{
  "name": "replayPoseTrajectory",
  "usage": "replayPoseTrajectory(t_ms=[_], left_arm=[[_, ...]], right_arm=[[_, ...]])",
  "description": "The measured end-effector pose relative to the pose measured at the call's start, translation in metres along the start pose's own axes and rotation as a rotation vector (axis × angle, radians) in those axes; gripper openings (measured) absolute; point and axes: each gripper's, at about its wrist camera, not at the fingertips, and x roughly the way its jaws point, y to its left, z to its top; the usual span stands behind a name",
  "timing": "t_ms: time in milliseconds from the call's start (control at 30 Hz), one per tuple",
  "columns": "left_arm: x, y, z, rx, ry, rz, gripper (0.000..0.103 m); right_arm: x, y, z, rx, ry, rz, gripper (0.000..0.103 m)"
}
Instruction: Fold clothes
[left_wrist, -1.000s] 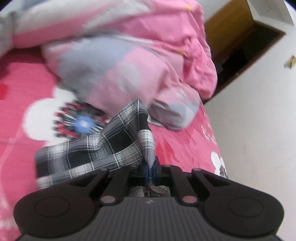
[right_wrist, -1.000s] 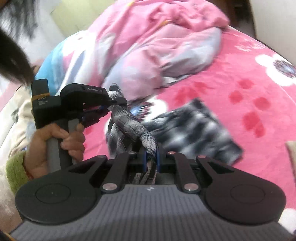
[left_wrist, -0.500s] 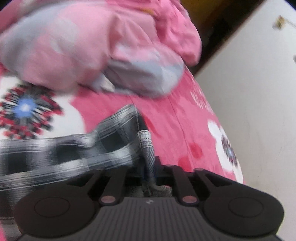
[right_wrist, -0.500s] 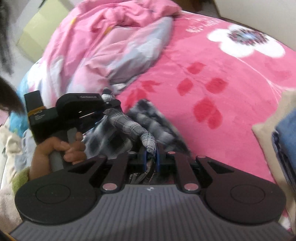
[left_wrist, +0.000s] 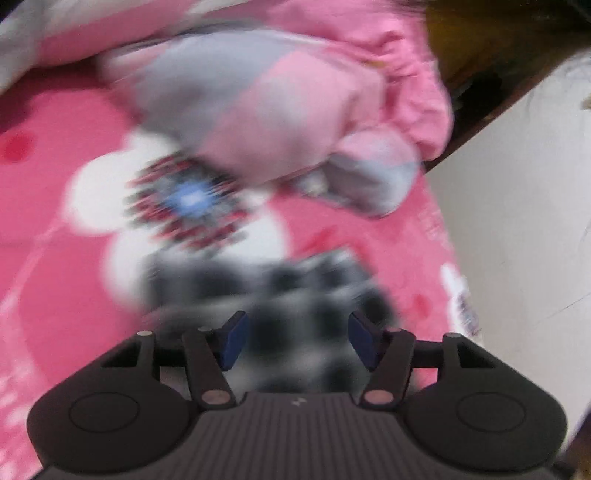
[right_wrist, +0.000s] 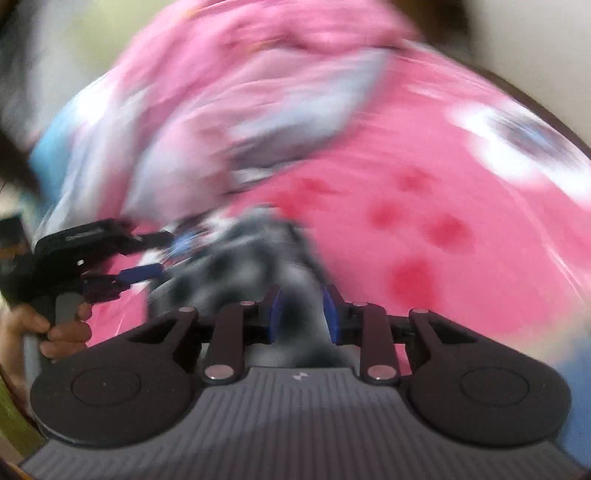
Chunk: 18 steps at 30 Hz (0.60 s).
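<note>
The black-and-white plaid garment (left_wrist: 266, 288) lies bunched on the pink flowered bed sheet (left_wrist: 55, 295), badly blurred. My left gripper (left_wrist: 298, 338) hovers just over its near edge. Its jaws are opening, with the blue pads wide apart and not touching the cloth below them. In the right wrist view a fold of the plaid garment (right_wrist: 236, 262) runs up between my right gripper's (right_wrist: 303, 314) blue pads. Those jaws are opening too, and the pads look clear of the fold. The left gripper (right_wrist: 162, 254), held by a hand (right_wrist: 62, 328), sits at the garment's left end.
A rumpled pink and grey quilt (left_wrist: 277, 110) is heaped across the back of the bed. A white wall (left_wrist: 517, 221) runs along the bed's right side, with dark wooden furniture (left_wrist: 480, 44) beyond. Something blue (right_wrist: 576, 387) blurs at the right edge.
Both grippers were shut on raised corners of the plaid garment. Now both sets of jaws stand apart and the garment has dropped onto the bed. Both views have swung and blurred.
</note>
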Motion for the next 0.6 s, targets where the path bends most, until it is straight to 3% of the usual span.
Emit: replayPoseTrajectory(t_ms=[67, 167, 233, 333, 367, 400, 467, 600], left_arm=[[-0.012, 0.02, -0.013, -0.013, 0.058, 0.04, 0.061], [-0.02, 0.043, -0.034, -0.067, 0.134, 0.051, 0.062], [-0.022, 0.054, -0.047, -0.108, 0.169, 0.028, 0.065], [-0.019, 0.062, -0.059, -0.134, 0.183, -0.026, 0.071], [-0.016, 0.064, -0.061, -0.138, 0.19, -0.044, 0.073], [-0.011, 0.068, -0.064, -0.148, 0.205, -0.061, 0.074], [-0.001, 0.075, -0.07, -0.168, 0.235, -0.093, 0.073], [0.008, 0.086, -0.073, -0.193, 0.236, -0.175, 0.074]], right_arm=[[0.03, 0.014, 0.008, -0.151, 0.037, 0.055, 0.023], [0.07, 0.001, 0.009, -0.235, 0.082, -0.007, 0.022], [0.084, -0.025, 0.012, -0.169, 0.117, -0.103, 0.025], [0.068, -0.067, 0.025, 0.051, 0.076, -0.084, 0.025], [0.065, -0.077, 0.028, 0.112, 0.075, -0.049, 0.032], [0.064, -0.088, 0.029, 0.181, 0.091, 0.0, 0.049], [0.076, -0.102, 0.028, 0.289, 0.177, 0.104, 0.068], [0.102, -0.114, 0.009, 0.381, 0.359, 0.223, 0.076]])
